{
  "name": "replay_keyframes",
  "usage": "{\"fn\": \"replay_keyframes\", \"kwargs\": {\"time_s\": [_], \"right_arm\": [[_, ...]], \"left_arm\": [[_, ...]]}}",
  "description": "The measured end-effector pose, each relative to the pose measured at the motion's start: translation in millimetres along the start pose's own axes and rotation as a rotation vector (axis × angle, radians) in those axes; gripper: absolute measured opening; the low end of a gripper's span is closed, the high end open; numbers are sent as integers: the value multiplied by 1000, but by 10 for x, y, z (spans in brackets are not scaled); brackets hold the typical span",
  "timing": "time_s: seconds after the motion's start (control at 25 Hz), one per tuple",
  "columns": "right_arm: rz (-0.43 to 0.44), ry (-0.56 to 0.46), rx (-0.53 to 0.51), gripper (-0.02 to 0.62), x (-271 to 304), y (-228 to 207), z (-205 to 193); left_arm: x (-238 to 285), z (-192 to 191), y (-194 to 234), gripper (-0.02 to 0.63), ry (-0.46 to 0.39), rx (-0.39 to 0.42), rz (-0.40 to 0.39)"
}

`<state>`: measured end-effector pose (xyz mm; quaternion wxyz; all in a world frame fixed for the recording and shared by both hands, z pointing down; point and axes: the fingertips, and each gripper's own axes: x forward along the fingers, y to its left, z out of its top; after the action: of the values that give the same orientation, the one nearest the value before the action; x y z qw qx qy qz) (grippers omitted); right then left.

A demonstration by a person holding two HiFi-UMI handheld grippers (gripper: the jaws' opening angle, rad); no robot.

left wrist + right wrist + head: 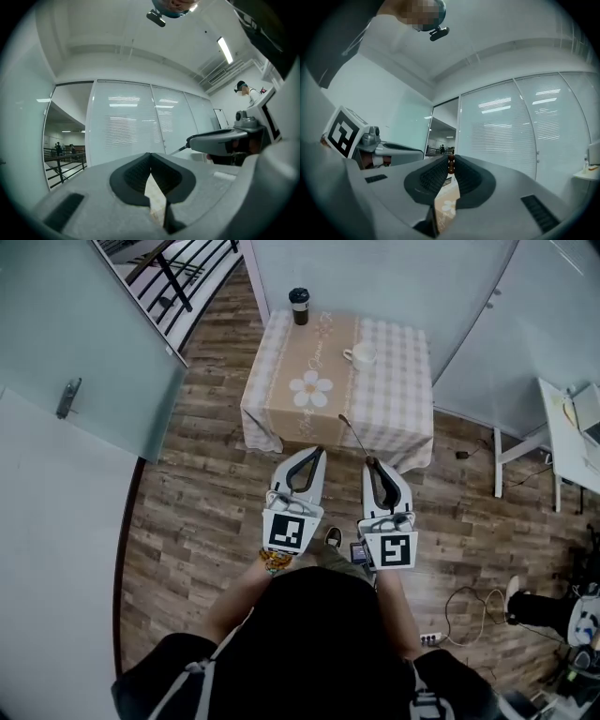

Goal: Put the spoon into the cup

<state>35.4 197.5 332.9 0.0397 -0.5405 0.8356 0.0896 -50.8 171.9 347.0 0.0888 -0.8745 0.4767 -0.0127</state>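
In the head view a white cup (362,355) stands on the far right part of a small table (398,404) with a checked cloth and a daisy runner. My right gripper (372,462) hovers at the table's near edge, shut on a thin spoon (353,435) that points toward the table. In the right gripper view the spoon's brown beaded handle (451,165) is pinched at the tips of the right gripper (451,159). My left gripper (315,452) hangs beside it, shut and holding nothing. The left gripper view shows the left gripper (150,154) with its tips touching, and the spoon (180,149) sticking out of the right gripper.
A dark tumbler (299,306) stands at the table's far edge. Glass partitions surround the table, with a door handle (67,397) at the left. A white desk (567,442) stands at the right. Cables (469,606) trail over the wooden floor near my feet.
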Motion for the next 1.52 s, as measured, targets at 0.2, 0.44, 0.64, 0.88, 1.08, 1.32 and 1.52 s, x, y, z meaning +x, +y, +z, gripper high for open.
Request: {"fn": "replay_keyframes", "kwargs": {"time_s": [0.2, 0.44, 0.64, 0.88, 1.08, 1.32, 1.52], "right_arm": [[25, 34, 25, 39, 212, -541, -252], [24, 47, 57, 40, 473, -898, -428], [41, 46, 71, 39, 831, -1091, -517], [33, 50, 50, 38, 1264, -1367, -651], [-26, 82, 42, 38, 1610, -1751, -766], [-23, 120, 17, 38, 2067, -2074, -874], [-16, 134, 14, 38, 2427, -2236, -1035]], "left_arm": [[523, -80, -112, 14, 23, -1, 15], [889, -213, -85, 15, 55, 17, 37], [1195, -267, 51, 14, 60, 21, 54], [1748, -376, 268, 14, 30, 41, 26], [2292, -463, 412, 14, 16, 12, -11], [2879, -595, 682, 14, 24, 2, -19], [3157, -661, 900, 14, 16, -6, -11]]}}
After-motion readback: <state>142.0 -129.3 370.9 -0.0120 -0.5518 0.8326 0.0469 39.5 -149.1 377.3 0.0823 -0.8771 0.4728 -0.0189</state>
